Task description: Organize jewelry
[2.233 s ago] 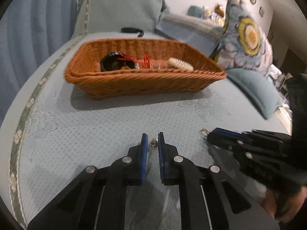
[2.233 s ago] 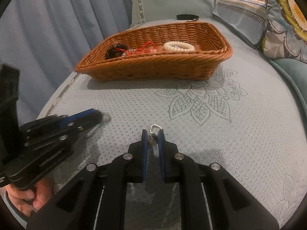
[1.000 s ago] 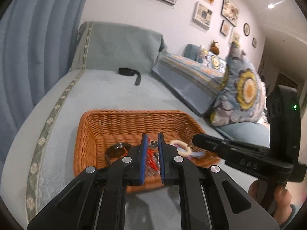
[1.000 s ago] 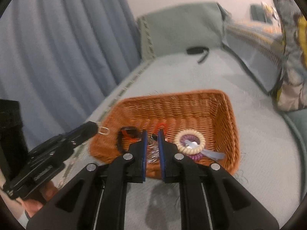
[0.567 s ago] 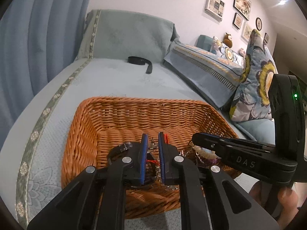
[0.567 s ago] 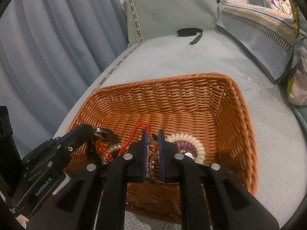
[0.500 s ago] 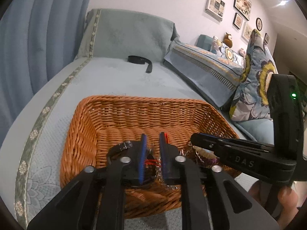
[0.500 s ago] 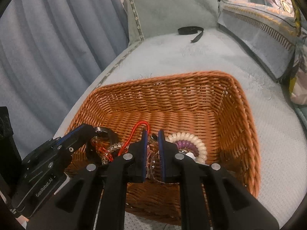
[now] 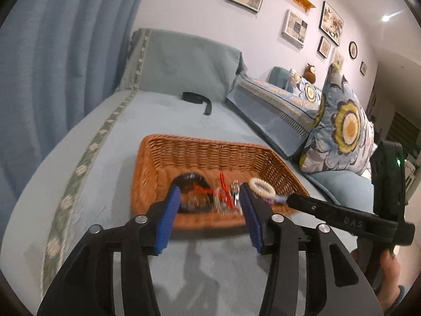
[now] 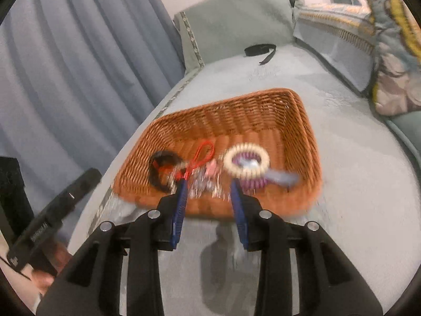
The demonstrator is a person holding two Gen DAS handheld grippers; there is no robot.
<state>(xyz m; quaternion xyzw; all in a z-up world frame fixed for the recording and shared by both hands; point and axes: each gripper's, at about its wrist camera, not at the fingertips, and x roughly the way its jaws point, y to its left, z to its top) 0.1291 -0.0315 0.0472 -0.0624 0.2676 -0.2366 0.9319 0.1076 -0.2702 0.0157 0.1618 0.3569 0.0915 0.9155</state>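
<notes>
A wicker basket (image 9: 200, 142) (image 10: 236, 100) sits on the pale blue bed. Inside lie a cream beaded bracelet (image 9: 261, 187) (image 10: 247, 159), a black bangle (image 9: 189, 181) (image 10: 158, 168), a red cord (image 9: 222, 181) (image 10: 202, 152) and blurred silver pieces (image 10: 208, 181). My left gripper (image 9: 209, 188) hovers before the basket's near rim, its jaws opening with nothing between the pads. My right gripper (image 10: 208, 183) is at the same rim, jaws also opening and empty. Each gripper shows from the side in the other's view, the right one (image 9: 290, 198) and the left one (image 10: 94, 173).
A black strap (image 9: 197, 97) (image 10: 260, 48) lies on the bed behind the basket. Flowered cushions (image 9: 342, 131) stand along the right side, blue curtains (image 10: 79, 65) hang on the left. A person's hand (image 9: 389, 266) holds the right gripper's handle.
Both grippers have pulled back from over the basket to its near rim and their jaws have spread apart. The small silver pieces they held are no longer between the pads.
</notes>
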